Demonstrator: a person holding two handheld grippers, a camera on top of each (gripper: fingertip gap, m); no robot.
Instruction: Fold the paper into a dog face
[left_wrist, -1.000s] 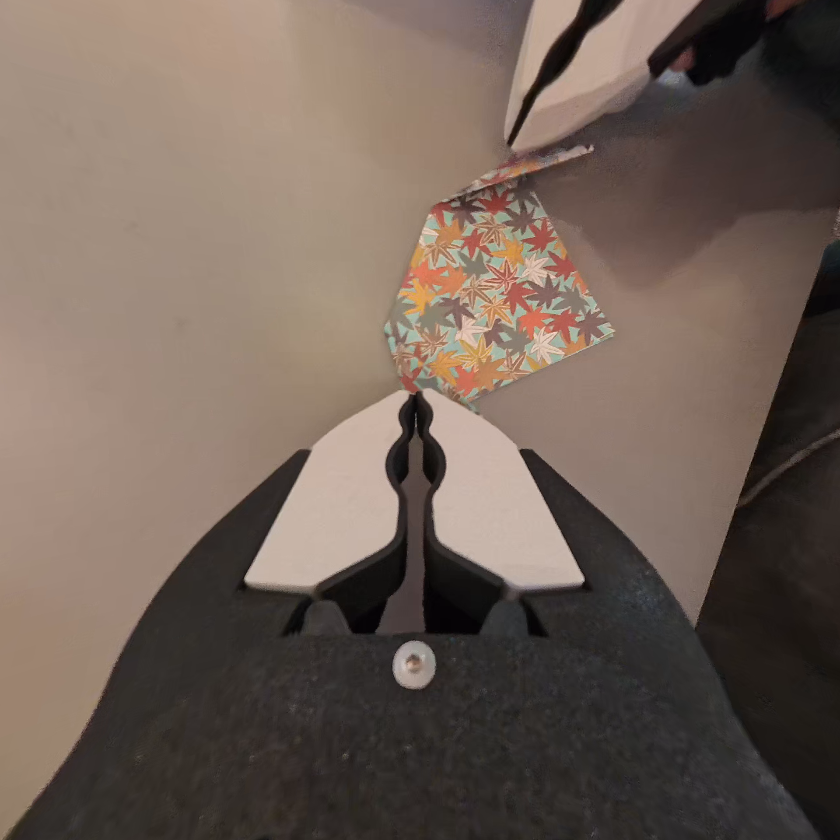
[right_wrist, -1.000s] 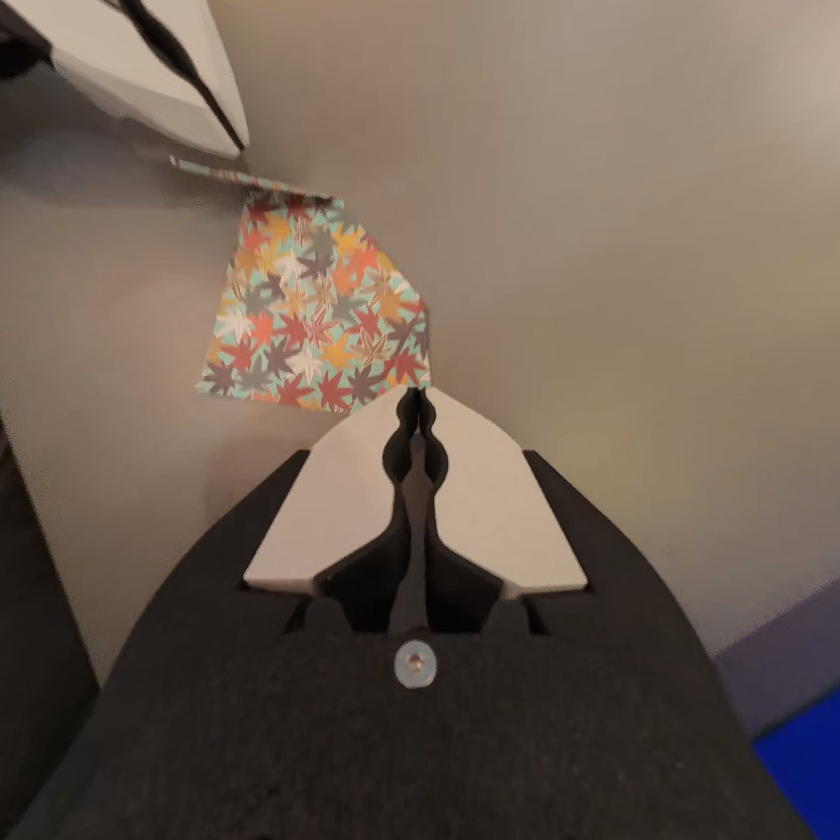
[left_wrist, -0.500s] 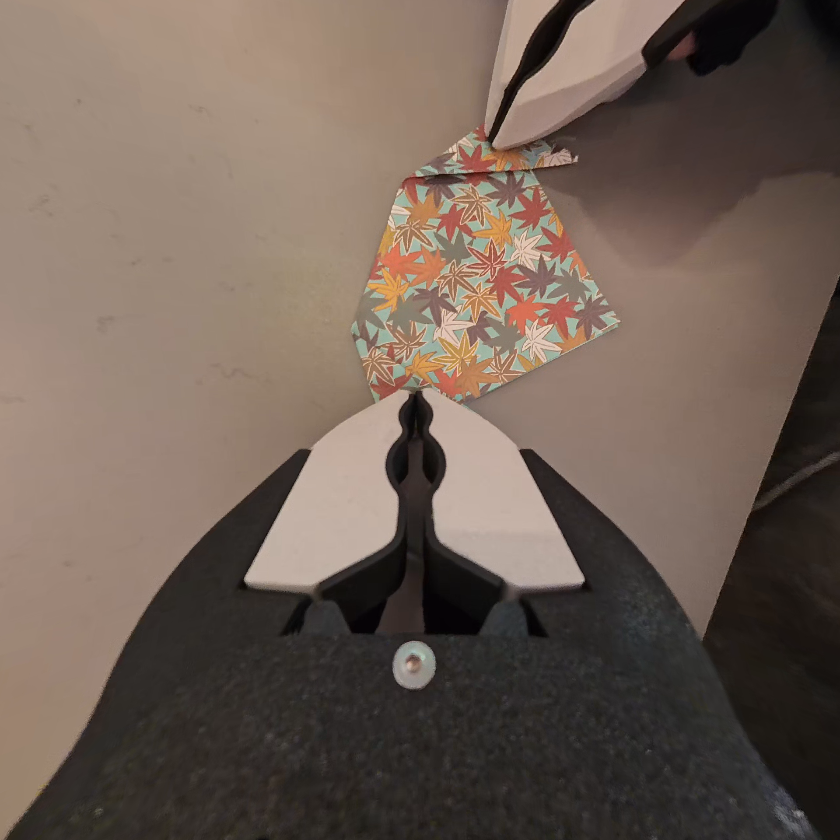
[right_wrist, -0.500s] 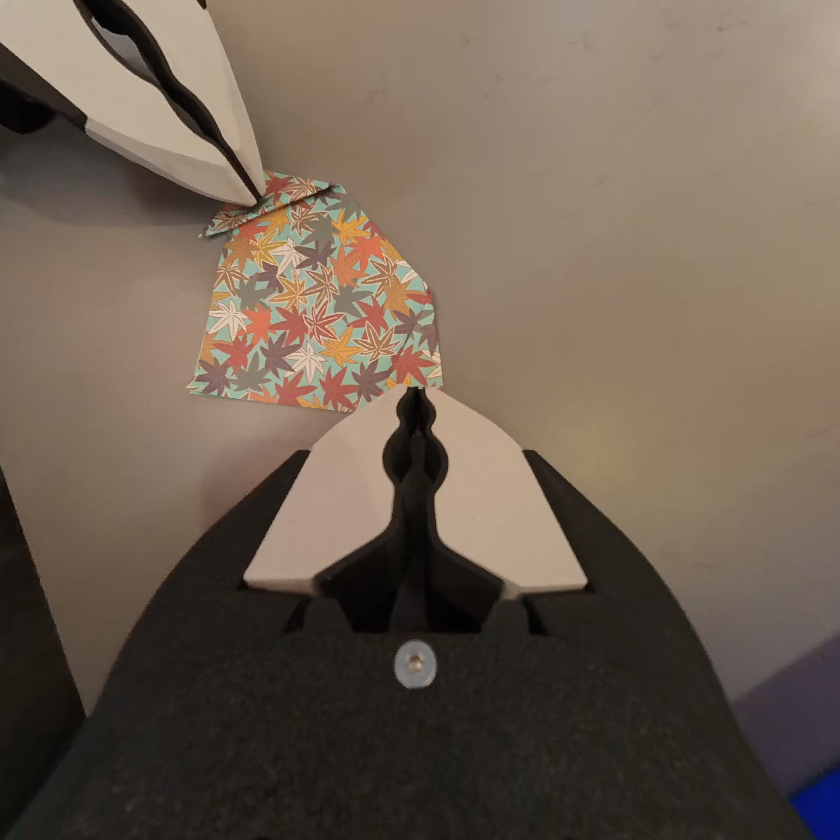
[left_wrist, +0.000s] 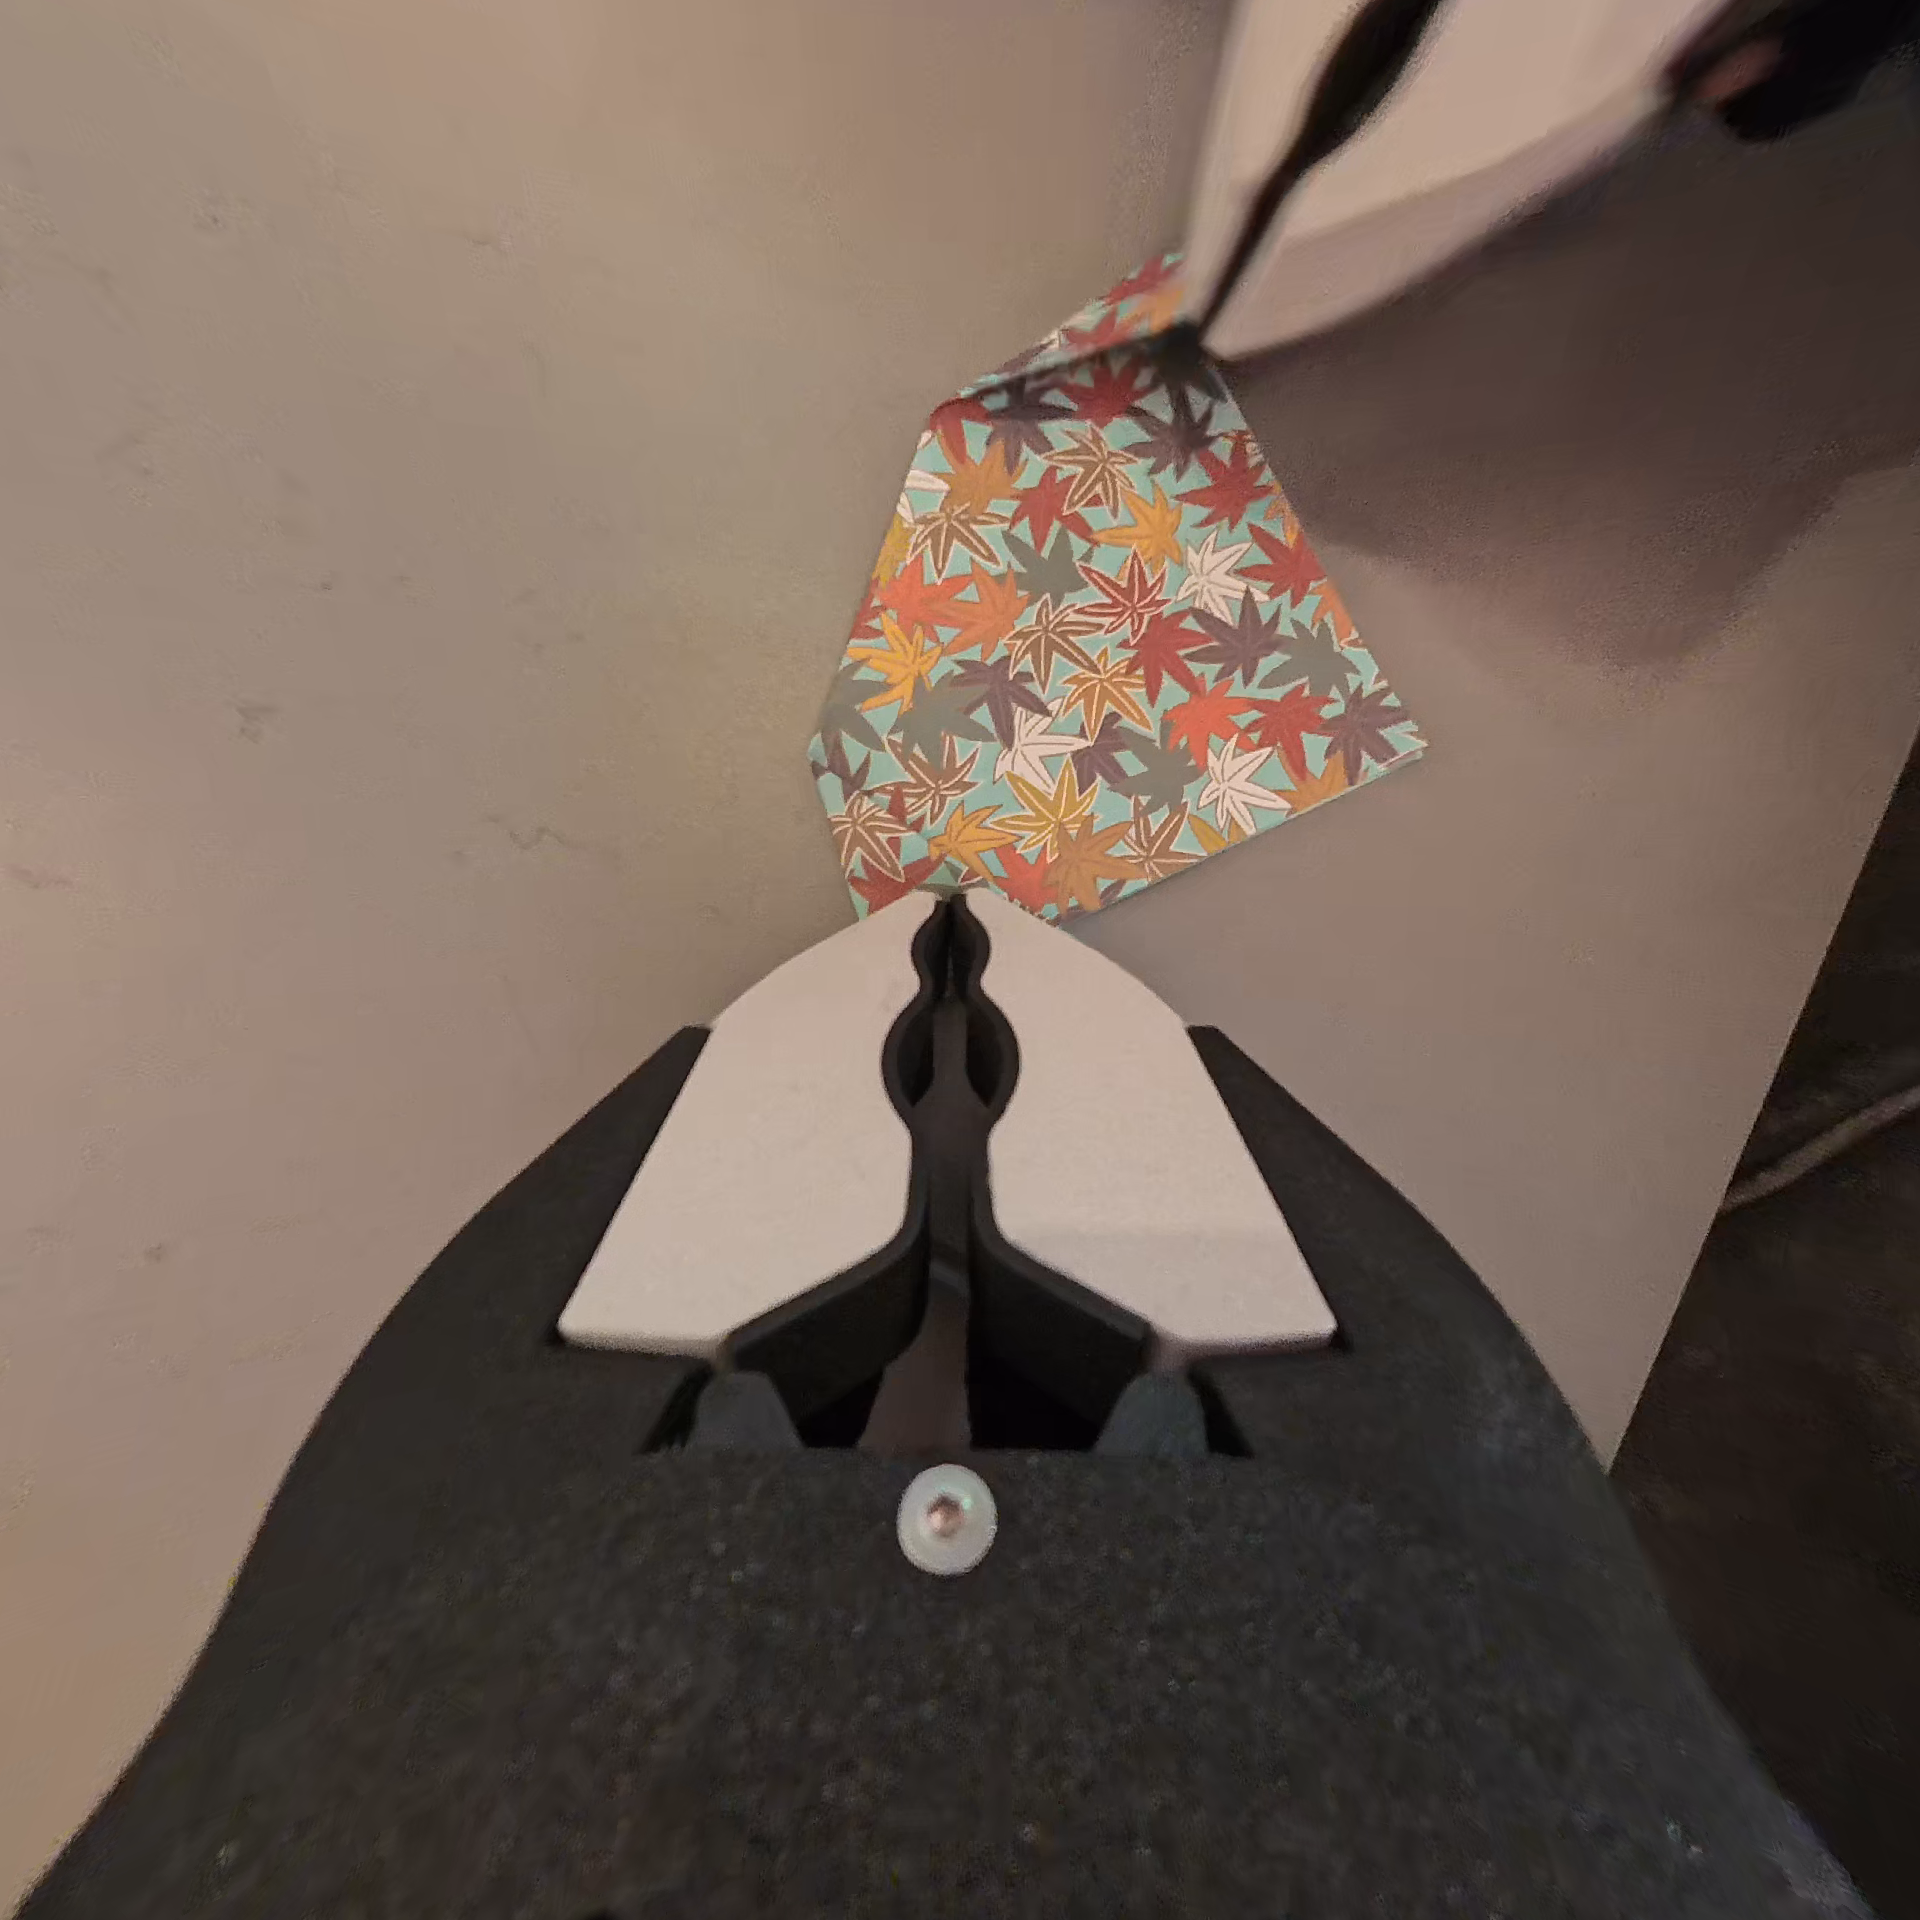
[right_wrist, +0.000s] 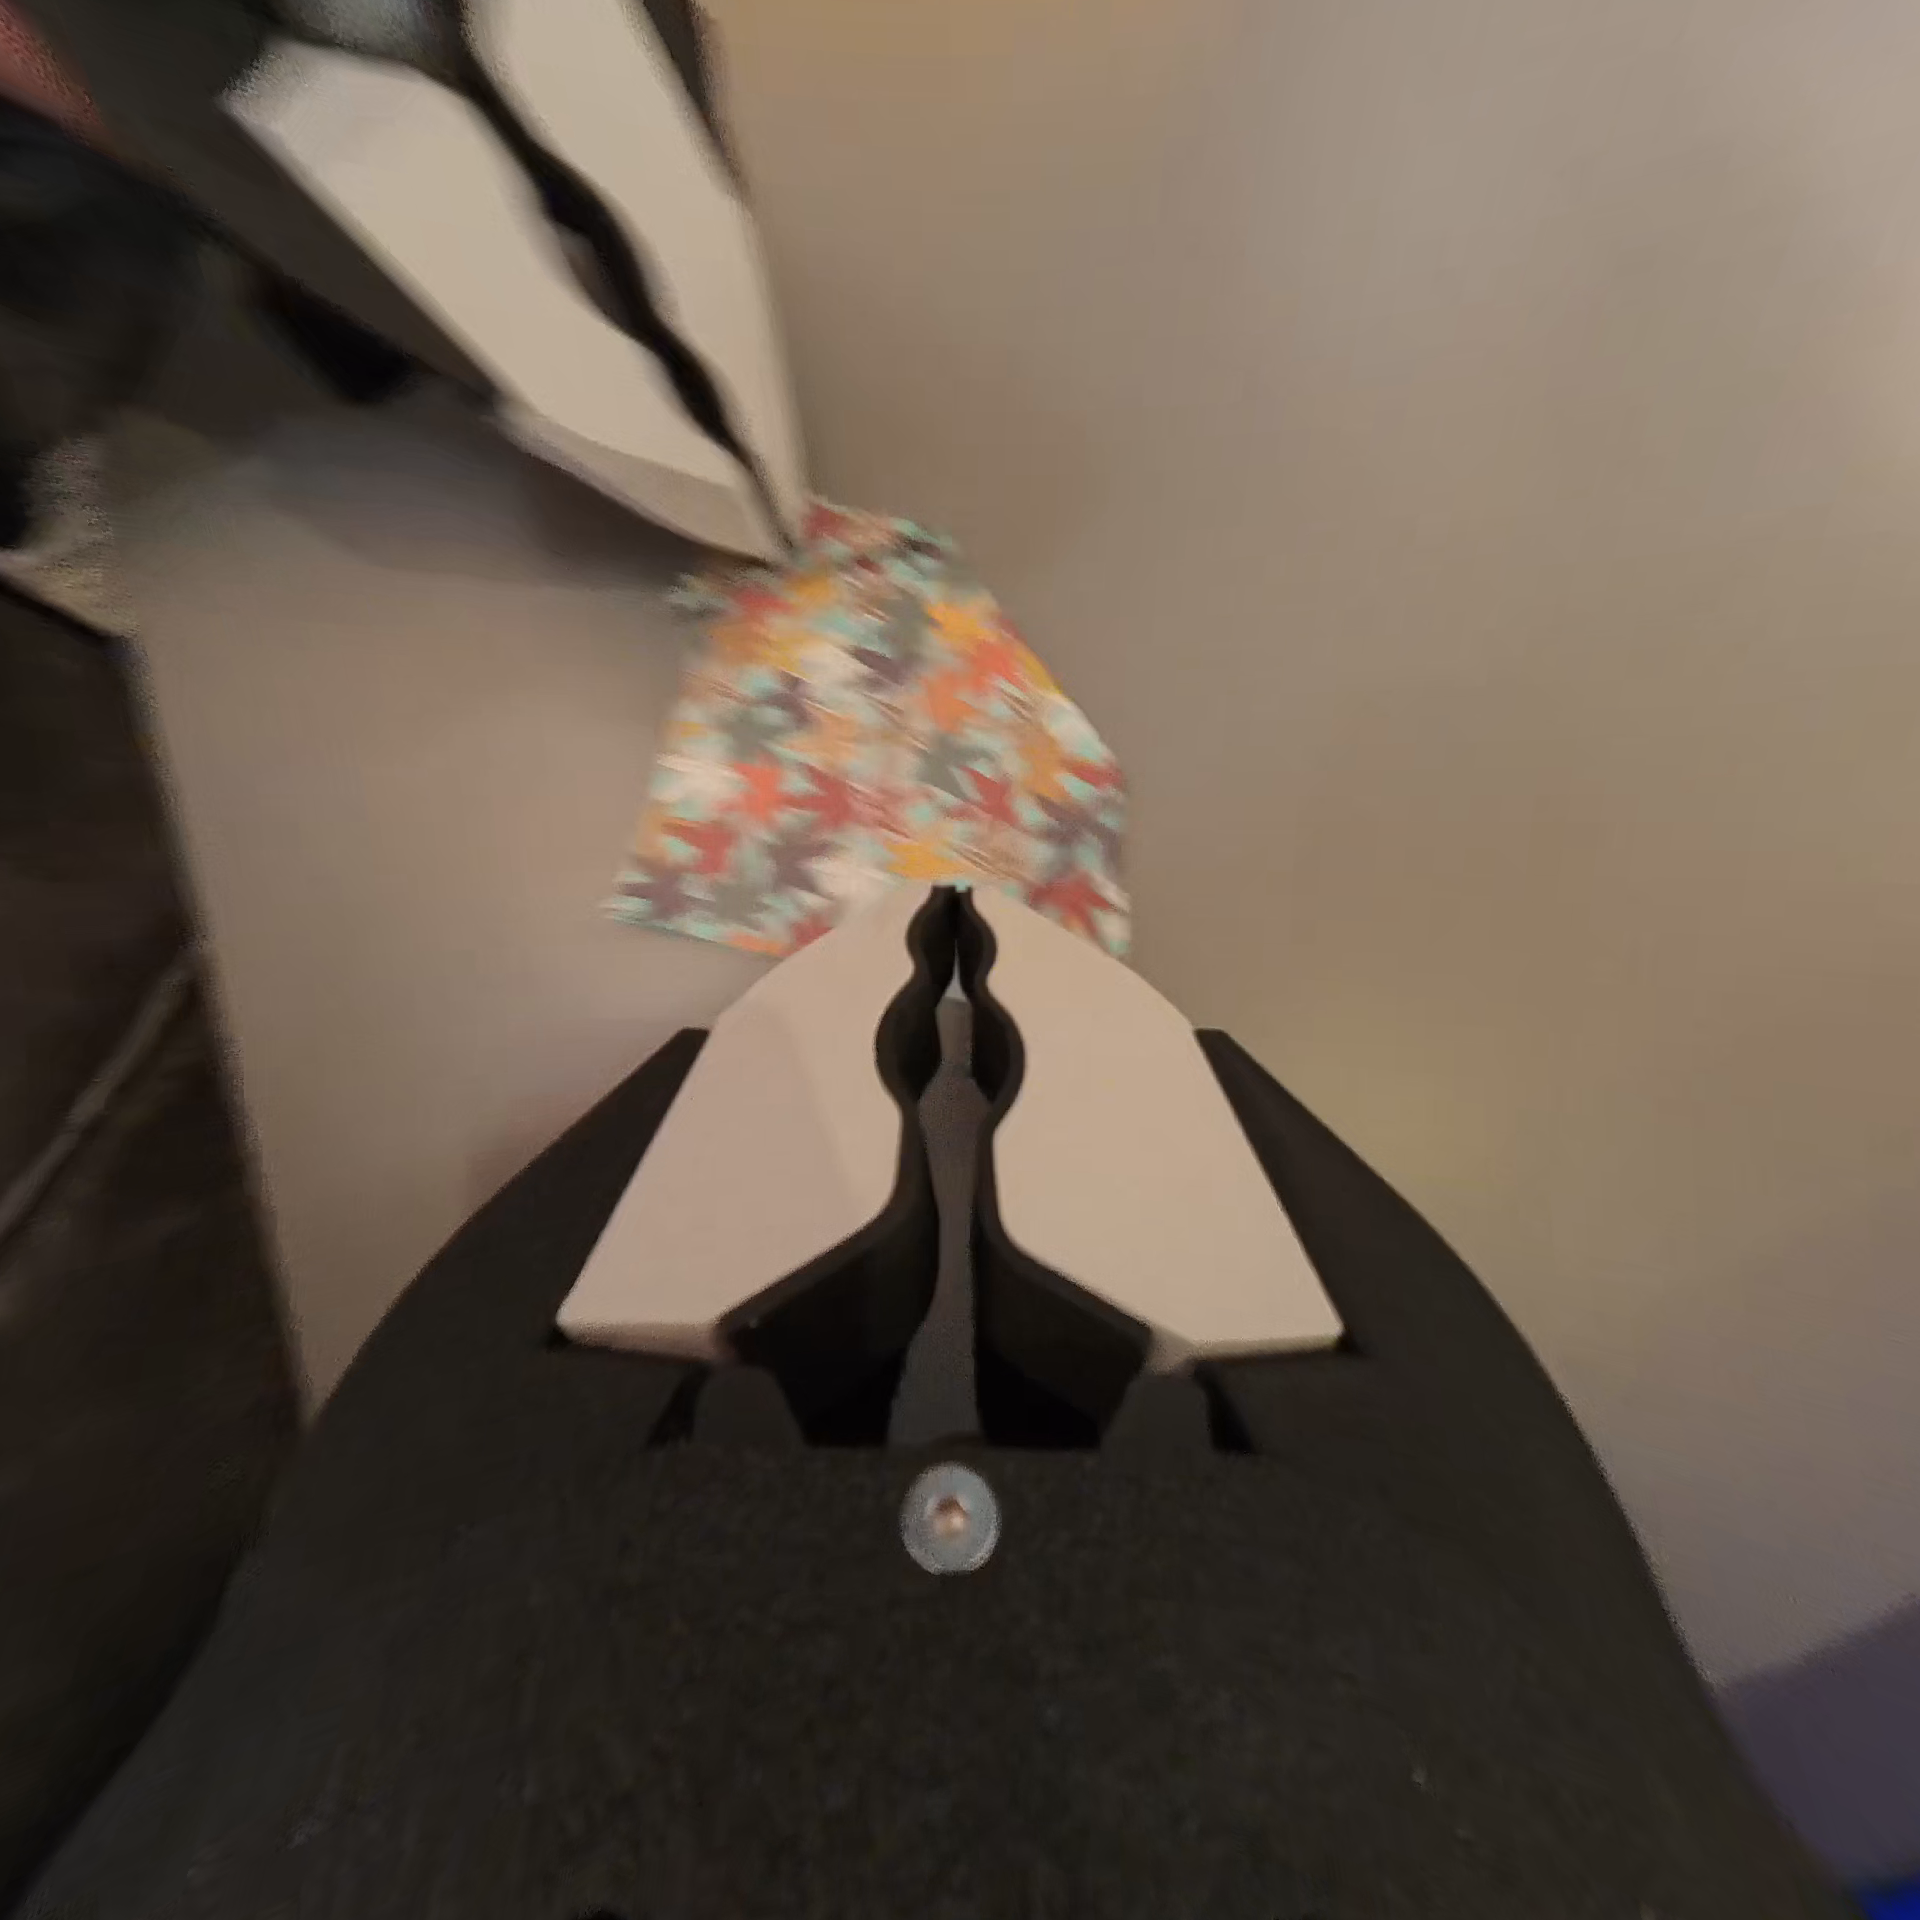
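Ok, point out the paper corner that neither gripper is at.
The sharp free corner pointing toward the table's edge. The left gripper meets the paper's near corner, the right gripper its far folded tip.

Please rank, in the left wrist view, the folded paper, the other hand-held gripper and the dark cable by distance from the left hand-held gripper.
1. Folded paper, just ahead of the left hand-held gripper.
2. Dark cable, off the table's right edge.
3. Right hand-held gripper, at the paper's far corner.
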